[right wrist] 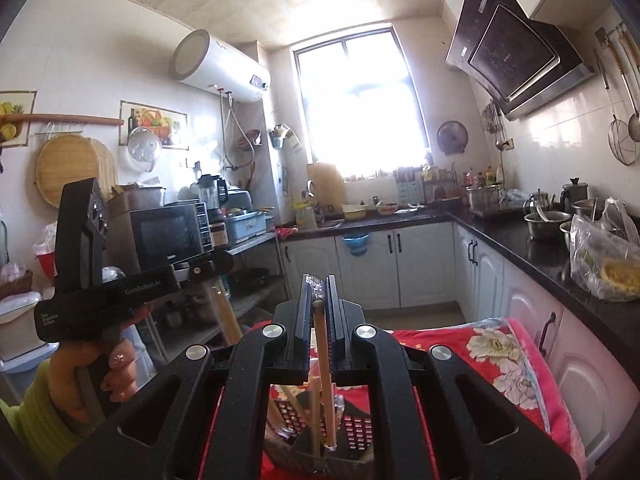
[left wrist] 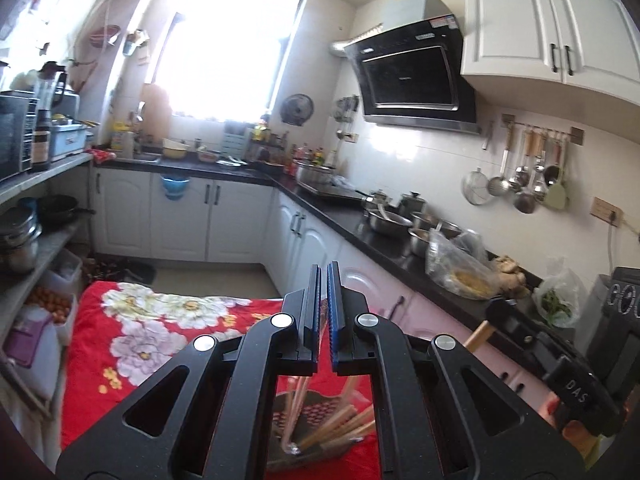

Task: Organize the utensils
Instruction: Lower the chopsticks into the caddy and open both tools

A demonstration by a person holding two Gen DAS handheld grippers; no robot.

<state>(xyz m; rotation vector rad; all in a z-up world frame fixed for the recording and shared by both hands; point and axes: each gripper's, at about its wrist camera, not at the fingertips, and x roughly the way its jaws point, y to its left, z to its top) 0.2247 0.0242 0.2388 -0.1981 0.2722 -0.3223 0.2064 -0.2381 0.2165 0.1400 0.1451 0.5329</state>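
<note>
Right gripper [right wrist: 320,300]: jaws pinch the top of a wooden chopstick [right wrist: 323,376] in clear wrap, which hangs down into the perforated holder [right wrist: 352,436] on the red floral cloth [right wrist: 500,356].
Left gripper [left wrist: 324,300]: blue pads pressed together, nothing between them; above the holder [left wrist: 320,408], where more chopsticks [left wrist: 340,428] lean.
Right wrist view only: a hand [right wrist: 92,376] grips the left gripper's handle beside the cloth.
Left wrist view only: the right gripper's body [left wrist: 560,360], possibly a chopstick end at its tip, blurred.
</note>
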